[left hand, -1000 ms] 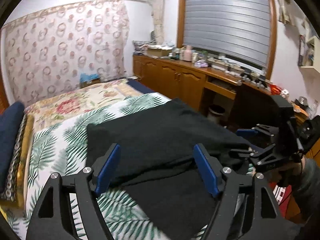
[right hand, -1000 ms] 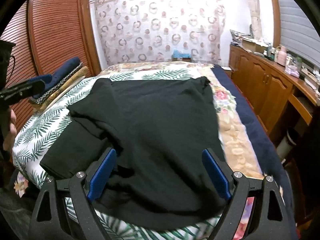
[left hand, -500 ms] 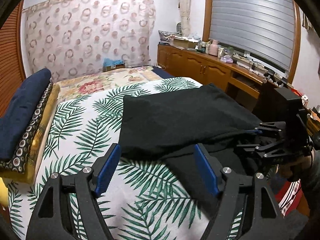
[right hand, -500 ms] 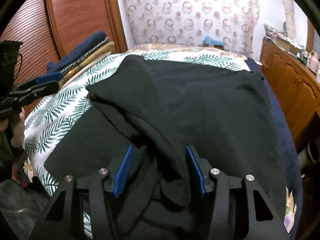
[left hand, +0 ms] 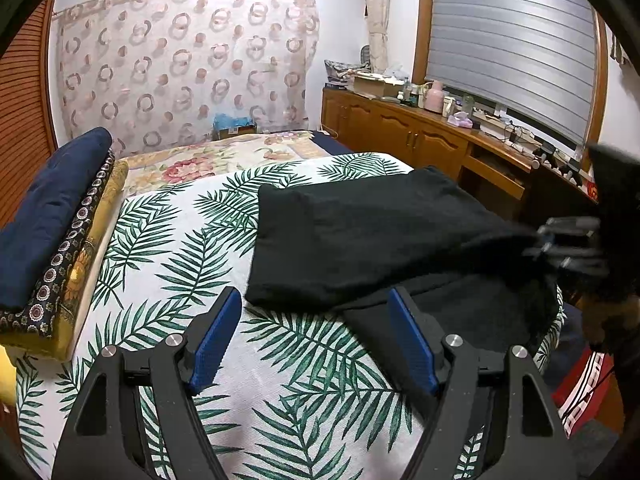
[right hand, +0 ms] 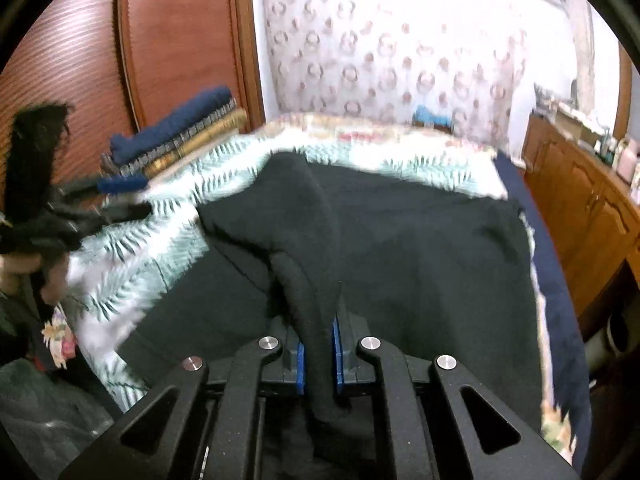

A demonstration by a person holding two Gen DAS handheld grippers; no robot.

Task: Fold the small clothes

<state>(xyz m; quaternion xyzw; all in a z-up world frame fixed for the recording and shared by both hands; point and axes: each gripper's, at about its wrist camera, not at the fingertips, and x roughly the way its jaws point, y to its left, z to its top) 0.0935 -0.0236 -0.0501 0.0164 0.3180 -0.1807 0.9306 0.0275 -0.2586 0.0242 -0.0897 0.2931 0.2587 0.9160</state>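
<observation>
A black garment lies partly folded on the palm-leaf bedspread. In the right wrist view the same garment covers most of the bed. My right gripper is shut on a raised ridge of the black cloth at its near edge. It also shows blurred at the right of the left wrist view. My left gripper is open and empty above the bedspread, just in front of the garment's near left corner. It shows blurred at the left of the right wrist view.
Folded navy and gold bedding is stacked along the bed's left side. A wooden cabinet with clutter runs along the right wall under the window. A wooden wardrobe stands at the left. A red and white item lies off the bed's right corner.
My right gripper has shut on a fold of the black garment and lifted it. My left gripper has drawn back and left off the cloth, staying open.
</observation>
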